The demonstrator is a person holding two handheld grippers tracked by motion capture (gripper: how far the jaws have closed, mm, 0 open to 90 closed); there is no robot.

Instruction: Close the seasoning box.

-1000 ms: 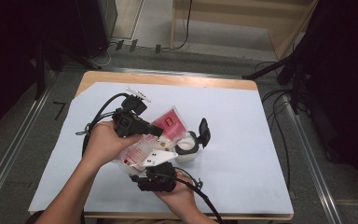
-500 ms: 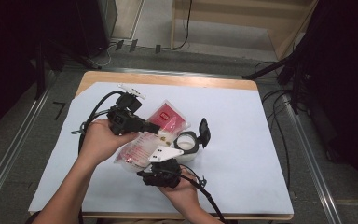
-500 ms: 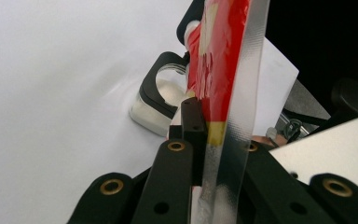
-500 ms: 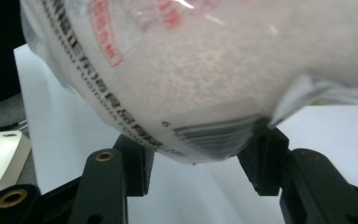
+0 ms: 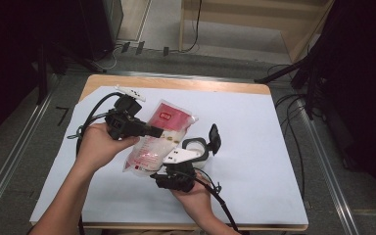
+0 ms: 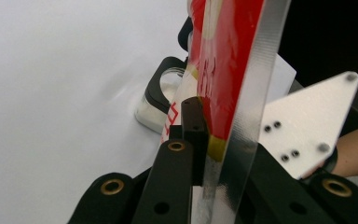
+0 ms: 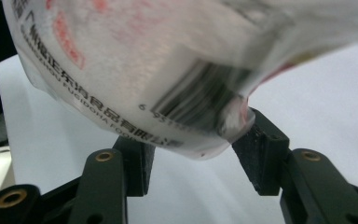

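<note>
pretty plain setup: a wooden table (image 5: 176, 84) under a white sheet (image 5: 254, 147), sitting on a grey floor (image 5: 24, 147) with metal rails (image 5: 10, 161) down both sides. dark curtains (image 5: 362, 73) either side (cables (image 5: 293, 117) trailing around), light wood furniture (image 5: 254, 19) behind.

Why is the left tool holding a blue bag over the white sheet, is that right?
Not quite: the bag is red and clear, not blue, as the left gripper view shows. The left tool does pinch its edge over the white sheet.
</note>
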